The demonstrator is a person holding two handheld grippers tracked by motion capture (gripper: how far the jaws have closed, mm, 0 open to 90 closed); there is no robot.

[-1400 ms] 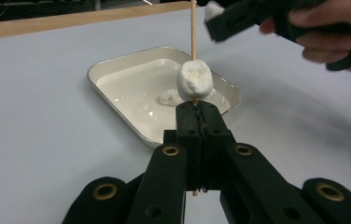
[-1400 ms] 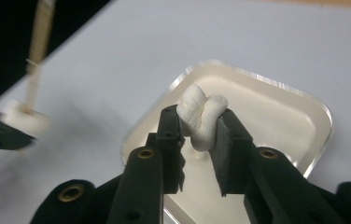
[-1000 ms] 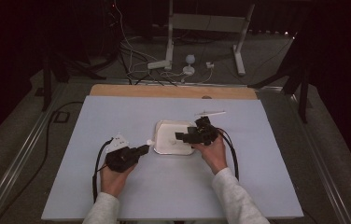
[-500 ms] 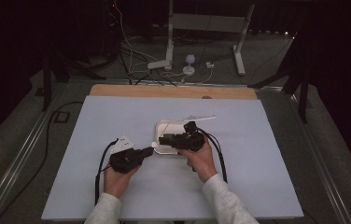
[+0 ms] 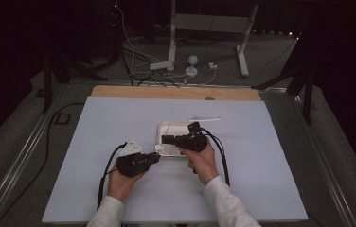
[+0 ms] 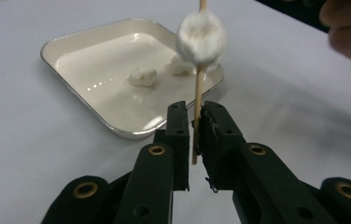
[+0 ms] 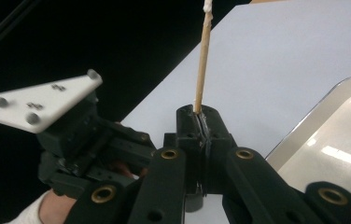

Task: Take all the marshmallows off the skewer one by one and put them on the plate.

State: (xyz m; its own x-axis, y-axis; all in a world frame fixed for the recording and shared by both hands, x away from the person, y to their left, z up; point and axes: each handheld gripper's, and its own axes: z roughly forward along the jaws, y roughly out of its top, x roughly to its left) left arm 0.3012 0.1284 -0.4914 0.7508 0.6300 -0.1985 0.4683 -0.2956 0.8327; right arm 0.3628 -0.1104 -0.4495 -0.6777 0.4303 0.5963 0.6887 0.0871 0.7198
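So far you have one marshmallow (image 6: 201, 37) threaded on the skewer (image 6: 196, 107), and it sits partway up the stick, well clear of the tips of your tongs. Your right gripper (image 7: 200, 122) is clamped tight on the skewer, jaws pressed together with the stick rising straight out between them. In the high view it points toward 9 o'clock over the 6 o'clock rim of the tray (image 5: 166, 126). Your left gripper (image 6: 194, 121) comes in from 7 o'clock of the tray. Its jaws are narrow, with the skewer's bare end between them and a slit of daylight beside the stick, so I judge it is not yet pinching. The tray lies at the middle of the table (image 5: 261, 156), and at least two more white pieces, one (image 6: 143, 77) near its centre and another (image 6: 180, 65) toward the far side, lie loose inside it; a third may hide behind the skewered one. By my reading, the first piece is done and the rest is left: each remaining piece has to be picked from the tray and pushed onto the stick.
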